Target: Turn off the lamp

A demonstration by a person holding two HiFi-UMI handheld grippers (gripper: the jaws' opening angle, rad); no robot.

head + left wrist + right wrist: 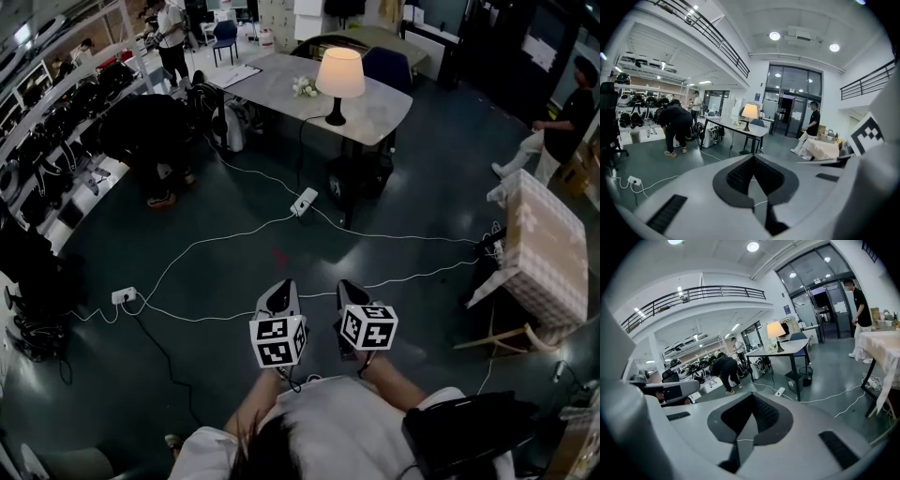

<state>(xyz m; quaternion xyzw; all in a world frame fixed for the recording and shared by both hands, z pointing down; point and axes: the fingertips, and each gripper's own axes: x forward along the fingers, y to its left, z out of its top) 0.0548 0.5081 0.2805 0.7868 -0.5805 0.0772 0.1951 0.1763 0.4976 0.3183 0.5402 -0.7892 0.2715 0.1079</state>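
Note:
The lamp [339,80], with a cream shade and a dark base, stands lit on a grey table [281,80] across the room. It also shows far ahead in the left gripper view [749,112] and the right gripper view [776,331]. My left gripper [278,298] and right gripper [349,292] are held side by side low in the head view, over the dark floor, pointing toward the table. Each one's jaws meet at the tips with nothing between them, as both the left gripper [753,158] and the right gripper [751,395] show. Both are far from the lamp.
White cables and two power strips [305,201] [124,295] lie on the floor between me and the table. A person bends over at the left [150,131]; another stands at the right [562,131], beside a cloth-covered table [548,248]. A black box [356,183] sits under the grey table.

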